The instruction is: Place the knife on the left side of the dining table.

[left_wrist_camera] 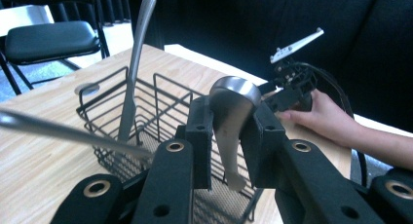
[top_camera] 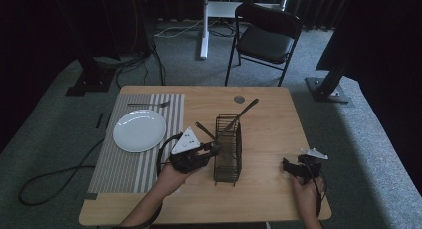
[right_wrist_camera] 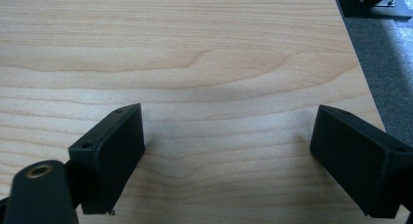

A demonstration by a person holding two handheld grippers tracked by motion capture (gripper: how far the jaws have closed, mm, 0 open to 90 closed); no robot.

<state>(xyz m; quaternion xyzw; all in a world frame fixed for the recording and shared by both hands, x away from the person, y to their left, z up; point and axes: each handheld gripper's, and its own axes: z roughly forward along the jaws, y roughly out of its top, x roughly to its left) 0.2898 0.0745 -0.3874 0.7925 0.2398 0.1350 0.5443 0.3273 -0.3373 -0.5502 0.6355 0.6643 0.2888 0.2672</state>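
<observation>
Left gripper (left_wrist_camera: 233, 136): jaws closed on the handle of a spoon (left_wrist_camera: 234, 112), which stands upright between the two pads with its rounded end above them and its lower length hanging below, over the near end of the wire cutlery caddy (top_camera: 228, 149). In the high view this gripper (top_camera: 215, 148) sits at the caddy's left side, near the table's middle.

Wire cutlery caddy: black, on the wooden table (top_camera: 268, 129); one utensil (top_camera: 241, 113) leans out of its far end, another (top_camera: 204, 130) slants at its left.

Right gripper (right_wrist_camera: 226, 146): jaws wide apart, nothing between them, over bare wood at the near right corner.

Far left: striped placemat (top_camera: 119, 164) bearing a white plate (top_camera: 140, 130) and a fork (top_camera: 148, 105).
</observation>
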